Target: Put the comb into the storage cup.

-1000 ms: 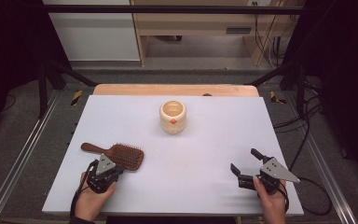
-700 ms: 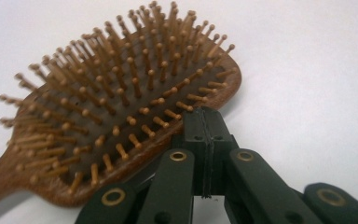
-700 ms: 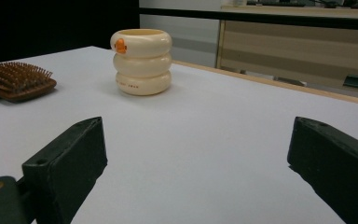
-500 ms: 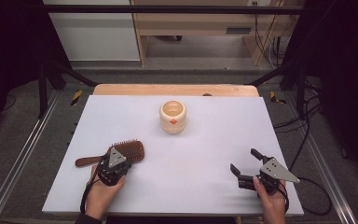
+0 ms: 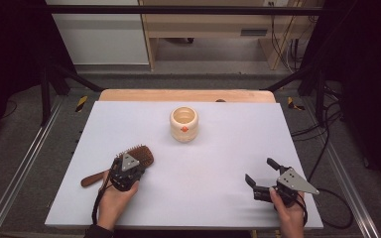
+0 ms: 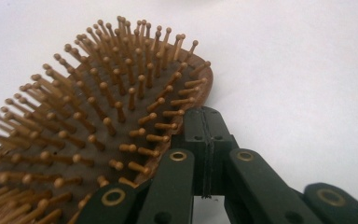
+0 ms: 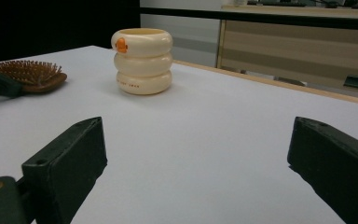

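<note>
White worktop carries a light, stiff wooden hairbrush (image 5: 138, 154) near its front left corner; my left hand-held gripper (image 6: 204, 140), pressed together, touches its rim; the handle gives better hold.

Wide open white table (image 5: 218, 163) between the two tools, nothing lying in the middle lane. The cream cup (image 5: 184, 124) stands alone toward the far edge, with bare surface on every side of it. Near the left front, the wooden hairbrush (image 5: 138, 154) lies flat, well apart from the cup.
</note>
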### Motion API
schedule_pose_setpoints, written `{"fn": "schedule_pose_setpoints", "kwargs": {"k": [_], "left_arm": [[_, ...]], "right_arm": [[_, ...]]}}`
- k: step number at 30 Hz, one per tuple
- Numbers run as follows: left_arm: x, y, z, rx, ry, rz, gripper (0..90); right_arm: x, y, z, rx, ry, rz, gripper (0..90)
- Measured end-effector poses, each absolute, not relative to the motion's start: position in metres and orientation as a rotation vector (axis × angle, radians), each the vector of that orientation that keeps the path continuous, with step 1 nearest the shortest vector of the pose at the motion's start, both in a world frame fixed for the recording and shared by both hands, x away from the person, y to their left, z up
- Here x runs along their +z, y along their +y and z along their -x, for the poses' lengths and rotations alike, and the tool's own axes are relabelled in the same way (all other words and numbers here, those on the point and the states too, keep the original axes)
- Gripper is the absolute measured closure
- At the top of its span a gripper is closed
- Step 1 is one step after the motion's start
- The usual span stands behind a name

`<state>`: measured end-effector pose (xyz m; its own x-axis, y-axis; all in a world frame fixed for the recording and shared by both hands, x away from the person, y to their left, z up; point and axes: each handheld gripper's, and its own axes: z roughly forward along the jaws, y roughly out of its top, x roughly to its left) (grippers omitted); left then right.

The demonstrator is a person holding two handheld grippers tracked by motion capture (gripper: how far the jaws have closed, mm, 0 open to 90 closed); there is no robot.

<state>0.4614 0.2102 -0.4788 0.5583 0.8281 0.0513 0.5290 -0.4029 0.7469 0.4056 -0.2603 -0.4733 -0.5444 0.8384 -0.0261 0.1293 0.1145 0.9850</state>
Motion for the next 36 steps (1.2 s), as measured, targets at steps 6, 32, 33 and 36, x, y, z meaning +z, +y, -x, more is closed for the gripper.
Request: {"fn": "schedule_pose_setpoints", "kwargs": {"k": [6, 32, 33, 36], "left_arm": [[-0.479, 0.206, -0.469, 0.544, 1.106, -2.08, 90.0], [-0.466, 0.213, -0.46, 0.543, 1.073, -2.012, 90.0], [-0.461, 0.222, -0.454, 0.554, 1.077, -1.991, 90.0], [-0.455, 0.232, -0.45, 0.57, 1.087, -1.969, 90.0]], "right_arm": [[-0.473, -0.26, -0.406, 1.477, 1.781, -0.941, 4.6], [-0.473, -0.261, -0.405, 1.484, 1.778, -0.944, 4.5], [-0.473, -0.261, -0.405, 1.487, 1.776, -0.943, 4.5], [-0.473, -0.261, -0.405, 1.491, 1.774, -0.945, 4.5]]}}
